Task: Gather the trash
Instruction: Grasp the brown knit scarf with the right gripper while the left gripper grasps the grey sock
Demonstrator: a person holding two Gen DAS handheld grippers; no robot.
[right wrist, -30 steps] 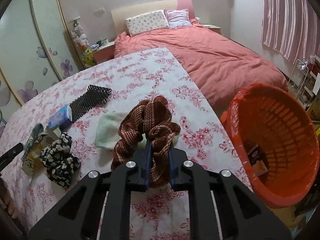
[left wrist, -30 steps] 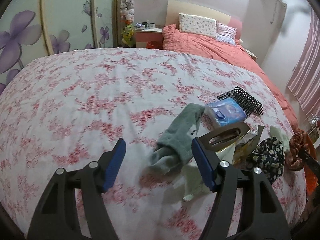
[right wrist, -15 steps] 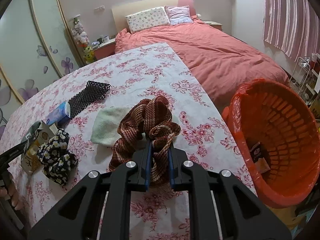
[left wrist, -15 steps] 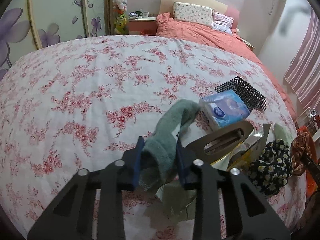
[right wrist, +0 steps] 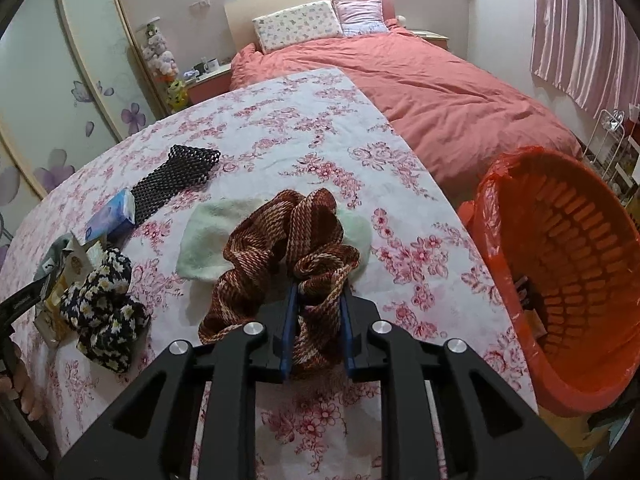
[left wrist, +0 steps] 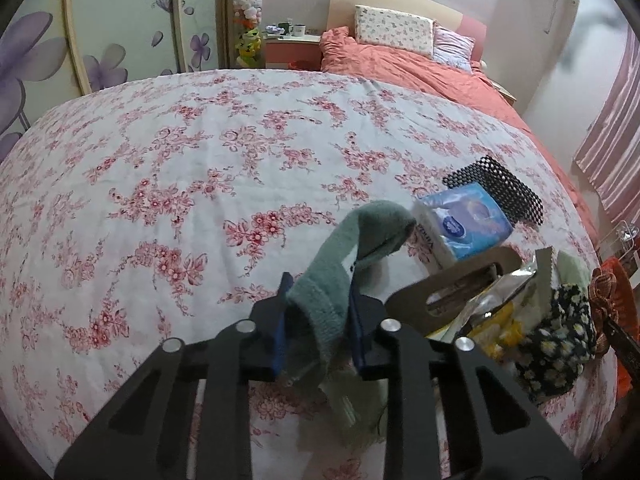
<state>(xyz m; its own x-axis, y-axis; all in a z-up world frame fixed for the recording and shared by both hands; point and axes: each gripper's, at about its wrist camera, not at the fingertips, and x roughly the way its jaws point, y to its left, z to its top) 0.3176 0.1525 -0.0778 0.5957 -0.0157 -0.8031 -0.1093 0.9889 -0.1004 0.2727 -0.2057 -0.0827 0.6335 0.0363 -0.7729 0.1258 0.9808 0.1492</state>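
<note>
Between both sets of jaws I have cloth gripped, and the bin off to my right has barely anything in it.

My left gripper (left wrist: pixel 318 322) has just closed on the grey-green sock (left wrist: pixel 344 264), pads pressing its cuff while the toe droops ahead. My right gripper (right wrist: pixel 316 322) is nearly shut on the brown scrunchie (right wrist: pixel 288 248), though its jaws have eased a little wider; the scrunchie is still pinched. Just right of the left gripper lie a cardboard tag (left wrist: pixel 452 292), crinkled wrappers (left wrist: pixel 504 300), a tissue pack (left wrist: pixel 460 228) and a daisy-print scrunchie (left wrist: pixel 556 344); a black mesh piece (left wrist: pixel 496 192) sits beyond. Behind the brown scrunchie lies a pale green cloth (right wrist: pixel 208 236). Well right of the right gripper stands the orange bin (right wrist: pixel 568 264), holding only a few scraps, so I judge most collecting remains.
</note>
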